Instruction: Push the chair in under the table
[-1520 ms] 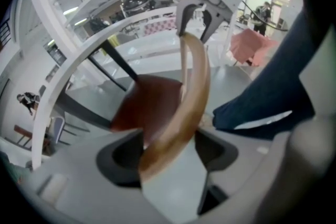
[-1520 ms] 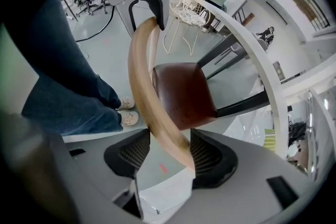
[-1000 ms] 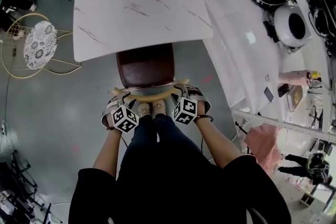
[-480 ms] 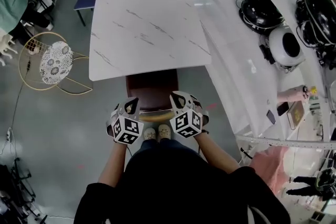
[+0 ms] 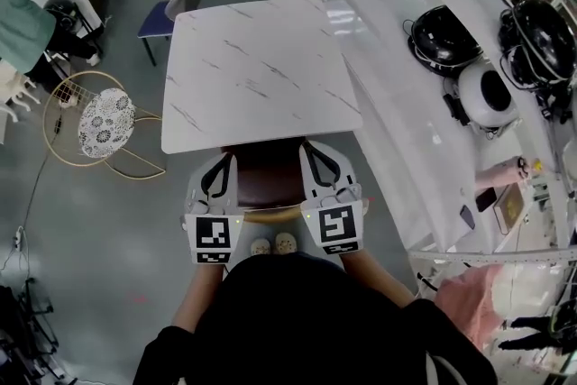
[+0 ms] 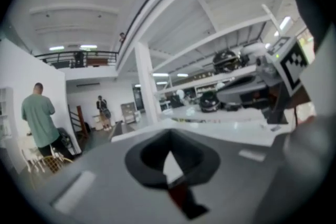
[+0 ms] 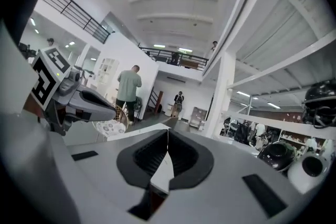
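The chair [image 5: 264, 177] has slid further in than a second ago. Less of its dark brown seat shows, and the far part of it now lies beneath the near edge of the marble worktop [image 5: 257, 68]. Both grippers have come forward with it and now lie flat, their marker cubes facing up.

The left gripper [image 5: 219, 169] and the right gripper [image 5: 317, 156] sit side by side over the chair's curved wooden back rail [image 5: 270, 215], which shows between them. Their tips reach close to the worktop's edge. In each gripper view the jaws are closed, pad tips meeting with nothing clamped between them. Only a sliver of white worktop and brown seat shows through the gap below the tips.

The person's feet [image 5: 273, 244] stand just behind the rail. A gold wire chair [image 5: 99, 123] stands well apart at the left, and a blue chair [image 5: 169, 3] at the worktop's far corner.
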The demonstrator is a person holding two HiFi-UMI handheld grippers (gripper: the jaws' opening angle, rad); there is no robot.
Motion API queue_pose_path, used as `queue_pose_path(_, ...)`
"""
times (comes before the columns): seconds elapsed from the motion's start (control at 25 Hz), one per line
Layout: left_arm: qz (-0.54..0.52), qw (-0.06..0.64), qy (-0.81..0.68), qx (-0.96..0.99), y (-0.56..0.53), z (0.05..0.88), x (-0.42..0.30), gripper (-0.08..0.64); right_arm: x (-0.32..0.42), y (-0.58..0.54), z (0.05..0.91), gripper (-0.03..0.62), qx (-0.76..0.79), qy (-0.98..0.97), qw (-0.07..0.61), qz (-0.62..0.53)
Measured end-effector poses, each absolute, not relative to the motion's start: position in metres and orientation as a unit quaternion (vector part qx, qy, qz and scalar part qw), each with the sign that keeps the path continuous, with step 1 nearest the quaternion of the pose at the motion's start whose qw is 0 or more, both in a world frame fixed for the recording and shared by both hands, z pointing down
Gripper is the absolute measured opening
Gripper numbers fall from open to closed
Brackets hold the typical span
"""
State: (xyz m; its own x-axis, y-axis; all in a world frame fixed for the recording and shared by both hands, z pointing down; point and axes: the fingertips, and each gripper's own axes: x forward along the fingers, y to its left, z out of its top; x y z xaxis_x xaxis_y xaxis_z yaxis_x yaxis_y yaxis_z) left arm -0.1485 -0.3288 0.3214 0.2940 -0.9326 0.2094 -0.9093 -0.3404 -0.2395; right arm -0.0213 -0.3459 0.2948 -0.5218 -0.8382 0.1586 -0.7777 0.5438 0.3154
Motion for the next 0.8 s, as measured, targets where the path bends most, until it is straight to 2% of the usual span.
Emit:
queue_pose_path(0.32,-0.062,0.052,0.617,-0.783,-0.317,0.266,-0.15,0.008,-0.006,-0.339,0.253,0.021,0.491,-0.867,0.06,-0.069)
queue_pose_path(0.8,-0.052,0.054,0.613,-0.787,-0.321,0.26,-0.143,0.008,-0.006,-0.343,0.254,0.021,0.482,-0.873,0.046,-0.057)
